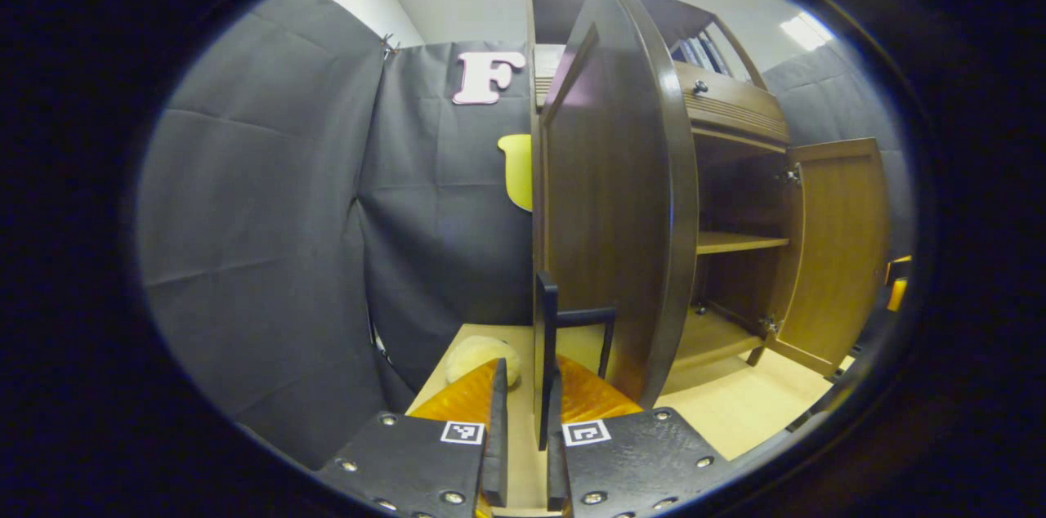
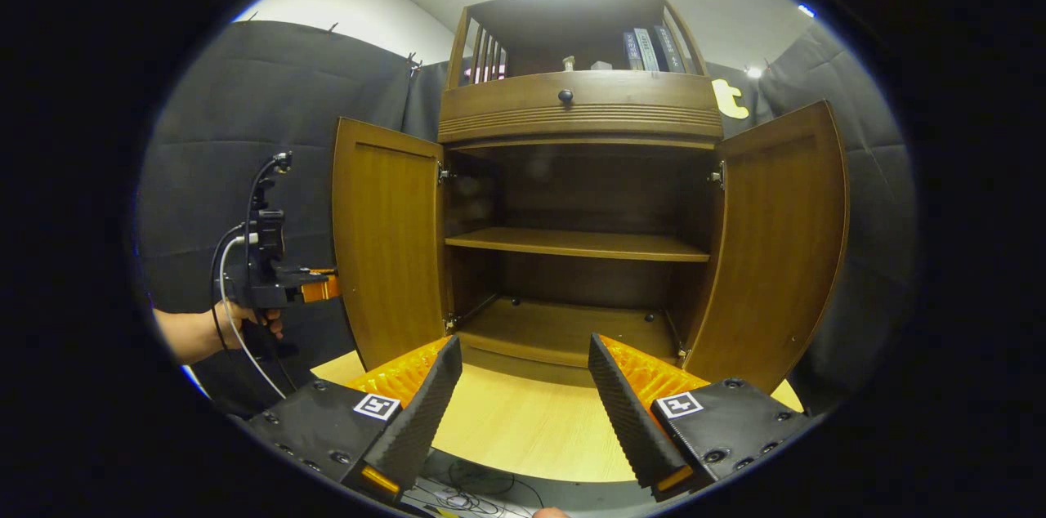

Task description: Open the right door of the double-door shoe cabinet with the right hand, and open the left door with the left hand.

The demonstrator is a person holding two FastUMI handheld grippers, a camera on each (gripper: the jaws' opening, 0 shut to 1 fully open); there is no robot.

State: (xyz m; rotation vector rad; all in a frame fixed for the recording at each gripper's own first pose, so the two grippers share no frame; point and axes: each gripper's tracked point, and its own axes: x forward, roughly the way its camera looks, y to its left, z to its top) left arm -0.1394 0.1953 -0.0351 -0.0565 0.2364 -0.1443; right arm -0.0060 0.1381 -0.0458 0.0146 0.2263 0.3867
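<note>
Both doors of the shoe cabinet [image 2: 580,199] stand swung wide, and the cabinet sits toward the back edge of the pale wooden tabletop [image 2: 523,428].

In the left gripper view, my left gripper [image 1: 523,420] has its fingers drawn nearly together around the thin dark handle [image 1: 546,355] on the free edge of the left door [image 1: 613,207]. The handle's bar runs up between the two fingers; I cannot tell for sure that both press on it. That door fills the space straight ahead of me, edge-on, and hides the left part of the cabinet's inside. Just left of my fingers a small pale, rounded thing [image 1: 482,356] lies near the tabletop's left edge; what it is I cannot tell.

In the right gripper view, my right gripper [image 2: 523,395] is spread wide and holds nothing, hanging over the front part of the tabletop, apart from the cabinet. The right door [image 2: 776,248] stands open just beyond my right finger. Inside, one shelf [image 2: 572,243] crosses the middle, bare, and the floor below it is bare too. Above the doors is a drawer [image 2: 572,105] with a round knob, and over that an open shelf with books [image 2: 650,50] standing at its right end.

At the far left a hand [image 2: 245,322] holds the left gripper beside the left door's outer edge, cables hanging from it.
</note>
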